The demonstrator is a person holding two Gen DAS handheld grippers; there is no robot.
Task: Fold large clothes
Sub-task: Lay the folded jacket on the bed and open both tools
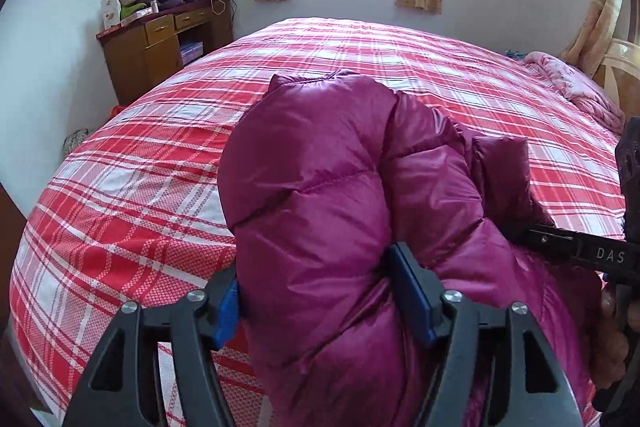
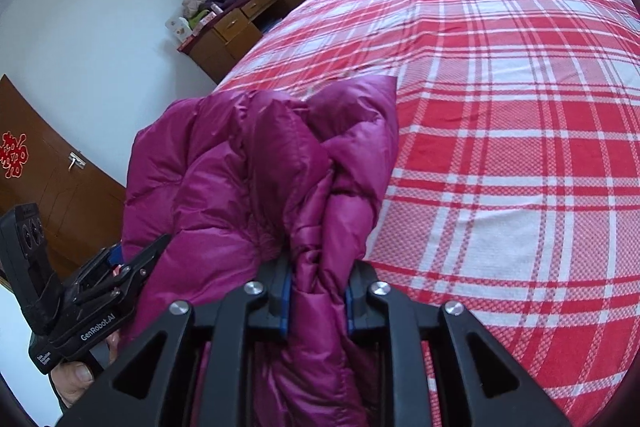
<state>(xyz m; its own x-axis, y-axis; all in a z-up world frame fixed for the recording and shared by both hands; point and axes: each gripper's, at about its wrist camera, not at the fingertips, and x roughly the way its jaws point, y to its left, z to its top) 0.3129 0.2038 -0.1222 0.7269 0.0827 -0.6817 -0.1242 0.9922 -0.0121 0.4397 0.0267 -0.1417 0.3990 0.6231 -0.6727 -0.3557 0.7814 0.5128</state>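
Note:
A puffy magenta down jacket (image 1: 320, 187) hangs bunched over the near edge of a bed with a red and white plaid sheet (image 1: 140, 187). My left gripper (image 1: 316, 267) has its blue pads on either side of a thick quilted fold, and the fabric fills the wide gap between them. My right gripper (image 2: 320, 267) is shut narrow on a gathered fold of the same jacket (image 2: 240, 187). In the left wrist view the right gripper (image 1: 536, 237) reaches into the jacket from the right edge. In the right wrist view the left gripper (image 2: 152, 251) sits at the jacket's left side, with a hand below it.
The plaid bed (image 2: 500, 147) stretches far ahead of the jacket. A crumpled pink blanket (image 1: 576, 87) lies at its far right corner. A wooden desk (image 1: 160, 43) piled with clothes and boxes stands at the far left wall. A brown door (image 2: 60, 187) is to the left.

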